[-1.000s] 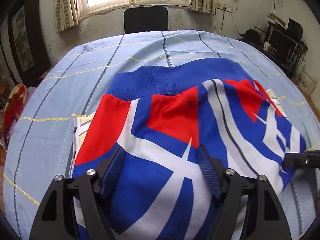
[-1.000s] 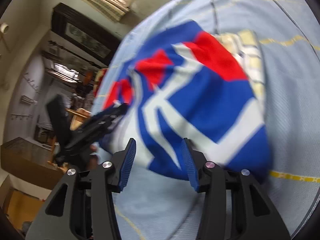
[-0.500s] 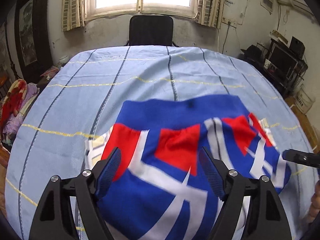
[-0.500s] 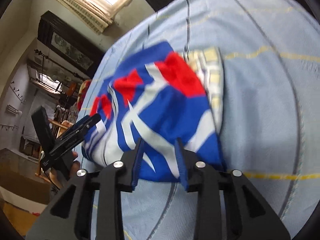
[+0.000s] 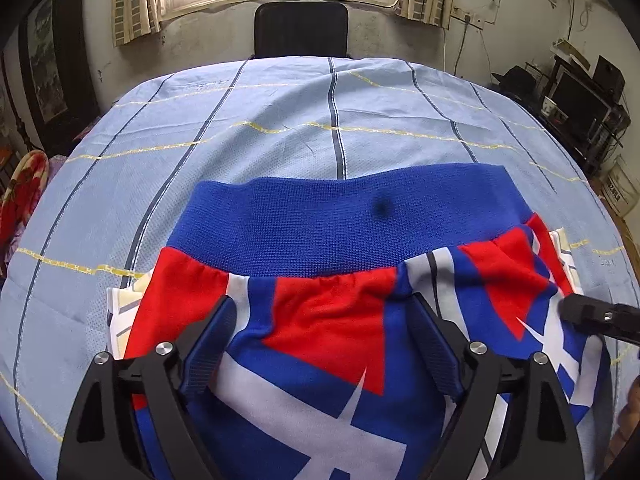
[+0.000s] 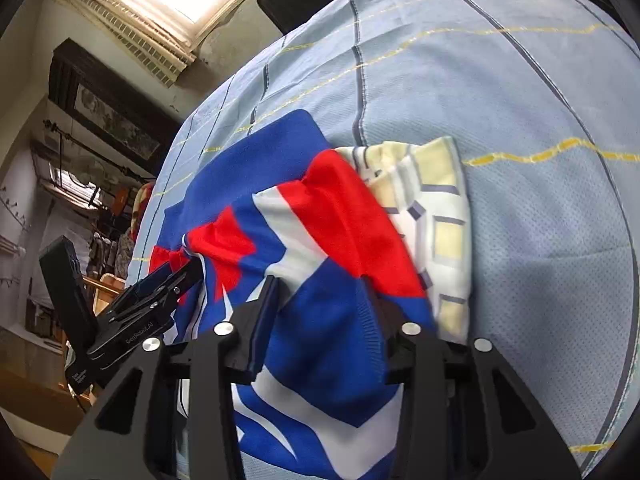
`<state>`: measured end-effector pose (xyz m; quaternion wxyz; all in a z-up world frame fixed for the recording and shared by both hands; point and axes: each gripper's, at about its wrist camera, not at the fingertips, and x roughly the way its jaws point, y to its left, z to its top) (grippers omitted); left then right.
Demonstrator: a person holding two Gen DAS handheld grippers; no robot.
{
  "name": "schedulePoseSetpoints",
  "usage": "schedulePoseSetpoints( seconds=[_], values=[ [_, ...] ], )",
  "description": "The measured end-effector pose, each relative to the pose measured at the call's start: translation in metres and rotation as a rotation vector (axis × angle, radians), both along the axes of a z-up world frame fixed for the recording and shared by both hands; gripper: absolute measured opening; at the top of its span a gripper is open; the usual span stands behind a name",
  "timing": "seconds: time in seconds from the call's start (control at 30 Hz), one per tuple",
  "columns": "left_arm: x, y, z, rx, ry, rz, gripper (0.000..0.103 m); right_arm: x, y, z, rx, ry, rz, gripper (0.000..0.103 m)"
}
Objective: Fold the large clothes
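We saw blue-red-white garment [image 5: 344, 280] spread on light blue bedsheet [image 5: 280, 140], directly ahead of and beneath left gripper [image 5: 324, 332]. Left fingers wide apart, cloth lying between them, not clamped. Right gripper [image 6: 320, 312] fingers also apart, straddling garment's near edge. Pale checked cloth [image 6: 432, 216] poked out under garment, right of right gripper. Black chair [image 5: 300, 28] far ahead.
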<state>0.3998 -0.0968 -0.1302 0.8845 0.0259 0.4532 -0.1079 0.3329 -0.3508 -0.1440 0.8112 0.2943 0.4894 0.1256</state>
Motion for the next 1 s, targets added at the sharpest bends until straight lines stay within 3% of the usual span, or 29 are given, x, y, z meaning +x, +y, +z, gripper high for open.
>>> schedulePoseSetpoints(
  seconds=[0.13, 0.27, 0.37, 0.5, 0.63, 0.87, 1.0],
  values=[
    [-0.009, 0.009, 0.012, -0.034, 0.018, 0.018, 0.082, -0.013, -0.004, 0.011, 0.023, 0.014, -0.018, 0.048],
    [-0.03, 0.017, 0.031, -0.092, -0.014, -0.003, 0.082, -0.043, -0.002, 0.031, 0.075, 0.012, -0.014, 0.056],
    [-0.038, 0.017, 0.032, -0.117, -0.008, -0.013, 0.082, -0.067, -0.001, 0.037, 0.117, 0.028, -0.072, 0.063],
    [-0.041, 0.013, 0.008, -0.078, 0.022, 0.005, 0.082, -0.095, 0.0, 0.026, 0.197, 0.094, -0.182, 0.064],
    [-0.048, 0.008, -0.001, -0.005, -0.035, -0.009, 0.085, -0.111, 0.01, 0.011, 0.232, 0.156, -0.262, 0.064],
    [-0.047, 0.011, -0.004, -0.019, -0.043, -0.011, 0.09, -0.108, 0.02, -0.007, 0.174, 0.173, -0.398, 0.064],
    [-0.046, 0.011, -0.004, -0.012, -0.043, -0.01, 0.092, -0.11, 0.018, -0.008, 0.171, 0.122, -0.492, 0.064]
  ],
)
